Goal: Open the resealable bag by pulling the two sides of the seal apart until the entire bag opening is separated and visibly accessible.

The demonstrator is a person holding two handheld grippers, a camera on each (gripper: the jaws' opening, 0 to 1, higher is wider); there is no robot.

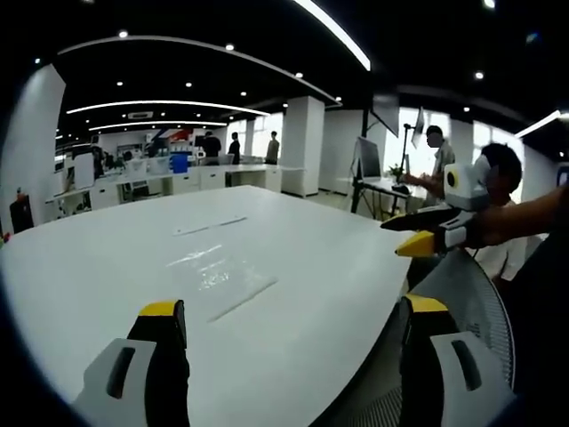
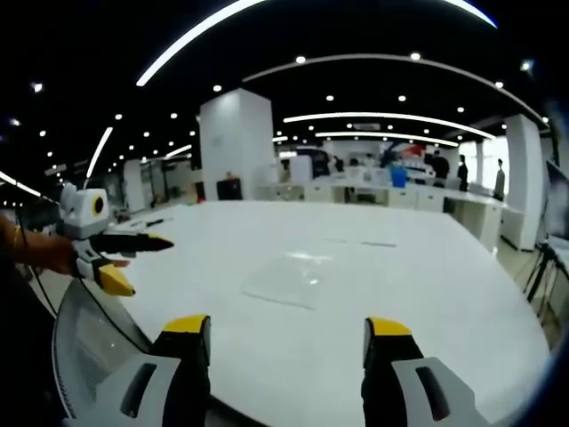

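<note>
Resealable bag (image 1: 216,274) is lying flat on the big white table (image 1: 107,267), roughly in the middle, clear and empty-looking, so it's mostly glare and a faint outline. In the right gripper view it's the shiny rectangle (image 2: 289,280) just ahead of the jaws. My guess is it handles like nothing: super light, floppy, slick film that'll slide on the tabletop instead of lifting. I'd go for the seal edge, one jaw set per side of the lip, pinching right beside the zip strip, though I can't tell which edge has the seal from here.

Left gripper (image 1: 289,311) hangs above the near table edge with jaws spread wide, holding nothing. Right gripper (image 2: 289,331) is the same, wide apart and empty, aimed at the bag. Both sit well short of it, each visible from the other's camera off to the side.
</note>
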